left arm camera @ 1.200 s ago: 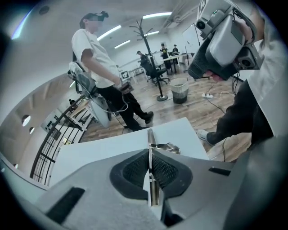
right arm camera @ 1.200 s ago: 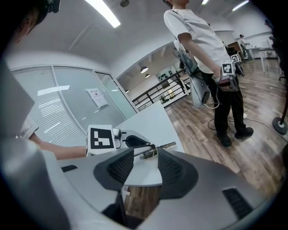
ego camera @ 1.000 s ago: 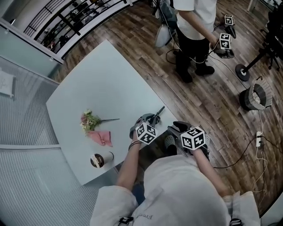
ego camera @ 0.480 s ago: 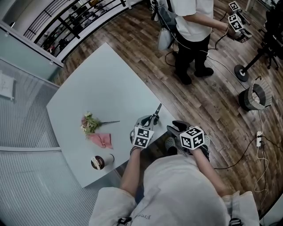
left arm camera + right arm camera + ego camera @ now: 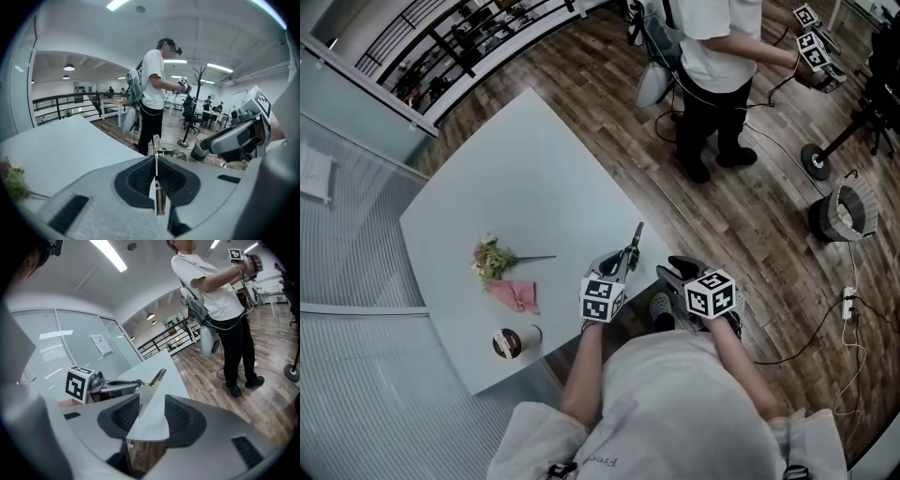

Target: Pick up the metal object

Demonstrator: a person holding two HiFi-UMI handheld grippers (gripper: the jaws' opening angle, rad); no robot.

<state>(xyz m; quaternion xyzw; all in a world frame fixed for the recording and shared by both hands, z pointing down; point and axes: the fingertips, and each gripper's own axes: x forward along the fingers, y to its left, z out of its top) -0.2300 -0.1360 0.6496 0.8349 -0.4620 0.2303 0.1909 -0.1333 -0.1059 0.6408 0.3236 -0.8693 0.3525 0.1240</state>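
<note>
The metal object (image 5: pixel 635 240) is a thin, flat strip. My left gripper (image 5: pixel 622 264) is shut on it at the table's (image 5: pixel 525 159) near right edge, and the strip sticks out past the jaws. In the left gripper view the metal object (image 5: pixel 157 154) stands edge-on, pinched between the dark pads (image 5: pixel 174 180) of the left gripper (image 5: pixel 156 165). My right gripper (image 5: pixel 675 274) hovers just right of it, off the table edge. In its own view the right gripper (image 5: pixel 151 414) is open with nothing between its jaws, and the metal object (image 5: pixel 157 376) shows beyond them.
On the table lie a small flower bunch (image 5: pixel 491 260), a pink cloth (image 5: pixel 516 294) and a paper cup (image 5: pixel 508 341). Another person (image 5: pixel 717 47) stands on the wood floor holding grippers. A round basket (image 5: pixel 844 212) and cables sit at the right.
My left gripper has drawn back toward me with the metal object, which now points more steeply upward. The right gripper has hardly moved. The other person's grippers have shifted right.
</note>
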